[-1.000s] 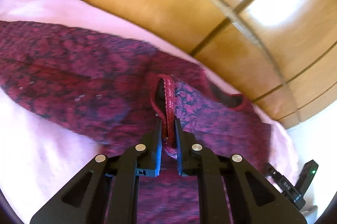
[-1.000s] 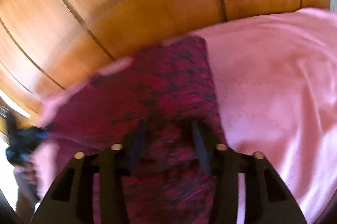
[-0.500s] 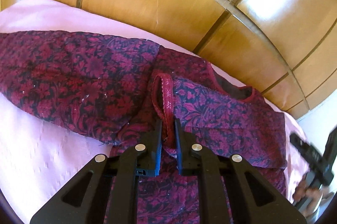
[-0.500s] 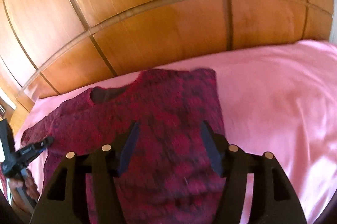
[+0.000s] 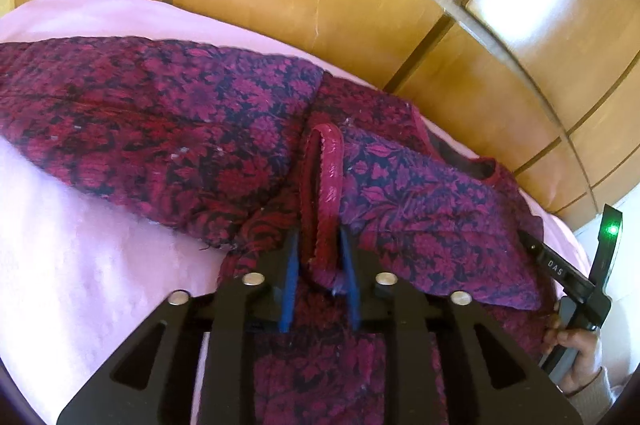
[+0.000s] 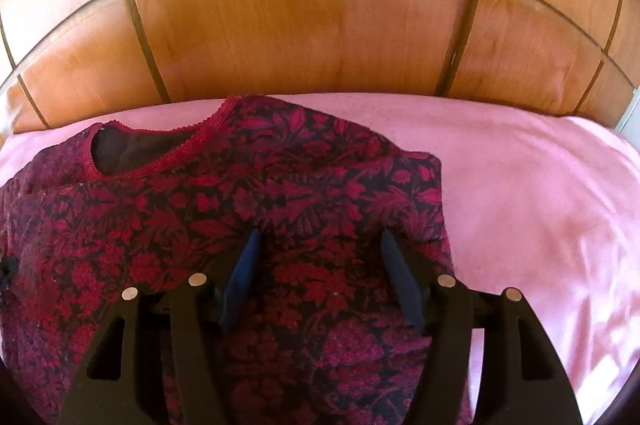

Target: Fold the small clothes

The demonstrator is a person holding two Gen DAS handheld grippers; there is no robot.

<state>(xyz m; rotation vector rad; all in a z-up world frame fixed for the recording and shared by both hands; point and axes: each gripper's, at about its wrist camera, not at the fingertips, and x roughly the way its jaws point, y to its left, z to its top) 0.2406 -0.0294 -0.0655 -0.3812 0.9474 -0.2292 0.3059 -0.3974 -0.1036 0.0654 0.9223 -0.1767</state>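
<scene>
A dark red floral knitted sweater [image 6: 280, 209] lies on a pink bedspread [image 6: 540, 209], neckline toward the headboard. In the left wrist view the sweater [image 5: 168, 129] has one sleeve stretched out to the left and the other folded over the body. My left gripper [image 5: 320, 245] has its jaws slightly parted around the red sleeve cuff [image 5: 324, 185], which still lies between them. My right gripper [image 6: 320, 245] is open and empty above the sweater's right side; it also shows in the left wrist view [image 5: 576, 273] at the far right, held by a hand.
A wooden panelled headboard [image 6: 304, 25] runs along the far edge of the bed. The pink bedspread [image 5: 80, 265] extends to the left of the sweater in the left wrist view and to its right in the right wrist view.
The left jaws have parted a little around the cuff after laying the sleeve over the body. The right gripper has opened wider and swung to face the headboard squarely.
</scene>
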